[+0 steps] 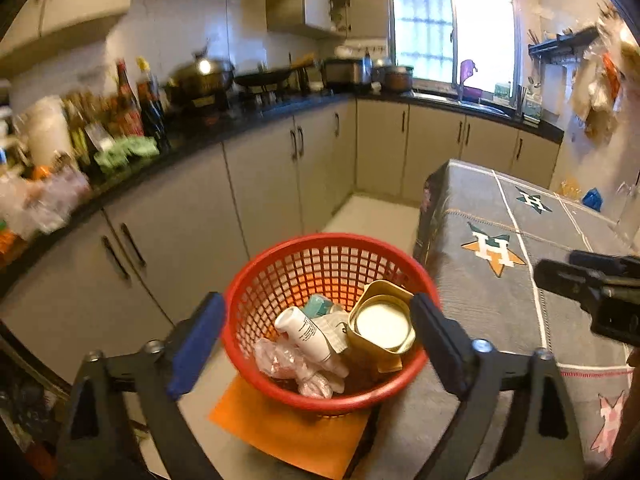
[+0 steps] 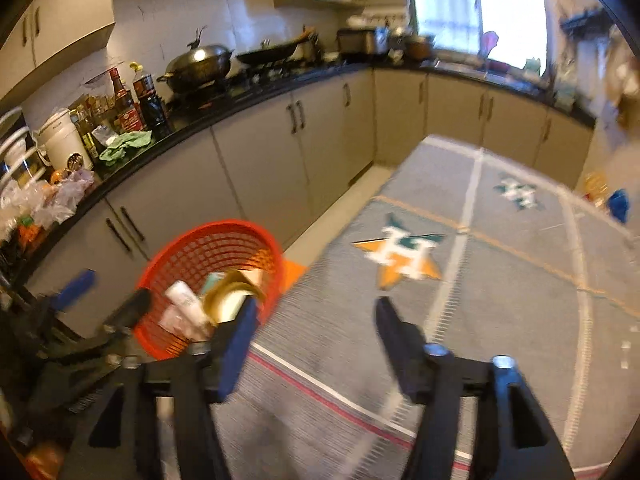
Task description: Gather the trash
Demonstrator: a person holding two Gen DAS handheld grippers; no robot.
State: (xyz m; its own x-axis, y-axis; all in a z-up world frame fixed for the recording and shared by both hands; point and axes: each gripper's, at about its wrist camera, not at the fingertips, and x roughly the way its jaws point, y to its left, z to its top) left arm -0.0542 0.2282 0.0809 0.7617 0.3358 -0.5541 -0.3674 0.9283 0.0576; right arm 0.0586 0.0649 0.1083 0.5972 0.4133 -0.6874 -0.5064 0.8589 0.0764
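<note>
A red mesh basket (image 1: 320, 252) stands on an orange stool seat beside the table. It holds a gold tin (image 1: 380, 324), a white tube (image 1: 308, 336), a teal packet (image 1: 318, 305) and crumpled pink plastic (image 1: 288, 364). My left gripper (image 1: 316, 336) is open and empty, its fingers spread on either side of the basket, just above it. My right gripper (image 2: 316, 324) is open and empty over the grey tablecloth (image 2: 500, 280); it shows at the right edge of the left wrist view (image 1: 592, 288). The basket also shows in the right wrist view (image 2: 208, 248), to its left.
A kitchen counter (image 1: 240, 120) with bottles, a wok and plastic bags runs along the left and back over grey cabinets (image 1: 264, 184). The table (image 1: 500, 300) with star logos fills the right. A narrow strip of floor (image 1: 372, 216) lies between them.
</note>
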